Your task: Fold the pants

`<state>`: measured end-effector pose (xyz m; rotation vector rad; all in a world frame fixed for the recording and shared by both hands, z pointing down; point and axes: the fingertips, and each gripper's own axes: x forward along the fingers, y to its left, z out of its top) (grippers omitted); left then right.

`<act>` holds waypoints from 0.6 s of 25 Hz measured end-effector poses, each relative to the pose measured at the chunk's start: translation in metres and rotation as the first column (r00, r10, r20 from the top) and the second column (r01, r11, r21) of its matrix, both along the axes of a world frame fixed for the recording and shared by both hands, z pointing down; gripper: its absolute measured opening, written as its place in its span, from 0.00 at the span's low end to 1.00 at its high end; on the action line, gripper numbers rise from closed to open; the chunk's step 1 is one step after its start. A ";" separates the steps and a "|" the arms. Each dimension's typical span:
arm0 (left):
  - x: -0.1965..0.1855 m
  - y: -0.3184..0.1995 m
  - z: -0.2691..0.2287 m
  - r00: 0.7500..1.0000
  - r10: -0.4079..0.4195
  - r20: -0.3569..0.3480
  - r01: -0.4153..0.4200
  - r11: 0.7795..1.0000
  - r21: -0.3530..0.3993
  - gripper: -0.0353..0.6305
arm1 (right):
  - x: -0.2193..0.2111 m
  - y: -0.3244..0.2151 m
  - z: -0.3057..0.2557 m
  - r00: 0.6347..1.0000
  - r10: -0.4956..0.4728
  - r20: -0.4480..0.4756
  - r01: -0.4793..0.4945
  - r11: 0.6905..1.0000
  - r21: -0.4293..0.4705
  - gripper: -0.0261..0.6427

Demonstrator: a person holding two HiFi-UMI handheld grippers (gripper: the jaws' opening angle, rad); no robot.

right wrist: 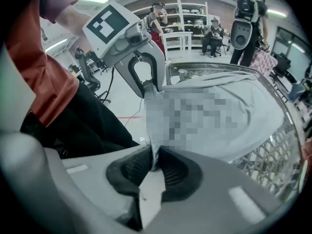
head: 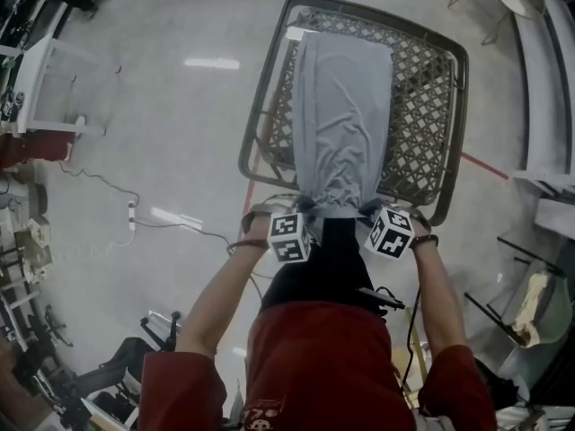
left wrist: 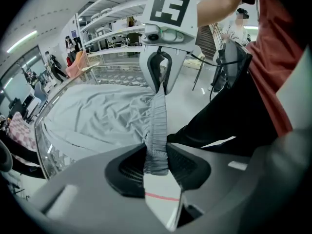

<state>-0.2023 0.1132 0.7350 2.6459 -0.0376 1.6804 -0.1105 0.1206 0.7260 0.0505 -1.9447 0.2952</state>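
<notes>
Grey pants [head: 344, 106] lie lengthwise on the lattice table [head: 422, 106] as one long strip. The leg ends are at the far side and the waistband [left wrist: 157, 130] is at the near edge, just lifted off the table toward the person. I cannot tell whether the legs are already laid one on the other. Left gripper [head: 305, 212]: clamped on the left corner of the waistband; in the left gripper view the gathered elastic band runs straight down between the pads [left wrist: 157, 167]. Right gripper [head: 370, 212]: clenched on the right corner; in the right gripper view a thin edge of cloth is pinched between the jaws [right wrist: 155, 162]. The two grippers are near each other, and the band sags slightly between them. Handling, as a judgement: thin, light, limp fabric with visible creasing that will drape and not hold a shape. It is likely to slide easily over the lattice, though a hem might catch in the openings. The elastic waistband is the thickest part and gives the surest purchase, and the present two-corner hold suits carrying the near end over toward the far end. Surround: pale floor [head: 162, 133] and the person's red shirt [head: 323, 366] at the near side.
</notes>
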 end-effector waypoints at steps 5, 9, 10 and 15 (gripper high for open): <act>0.002 -0.004 -0.016 1.000 0.001 -0.009 -0.001 1.000 0.030 0.24 | 0.002 -0.003 -0.014 0.999 0.037 0.014 -0.038 0.997 0.060 0.12; 0.003 -0.030 -0.032 1.000 -0.005 -0.011 0.006 0.996 0.086 0.24 | 0.004 -0.027 -0.034 0.998 0.059 0.031 -0.062 0.992 0.112 0.12; 0.004 -0.038 -0.036 1.000 -0.006 -0.009 0.006 0.995 0.101 0.24 | 0.005 -0.035 -0.039 0.998 0.062 0.033 -0.066 0.990 0.125 0.12; 0.008 -0.081 -0.058 1.000 -0.017 -0.016 0.019 0.990 0.139 0.24 | 0.008 -0.085 -0.064 0.996 0.073 0.043 -0.080 0.978 0.191 0.12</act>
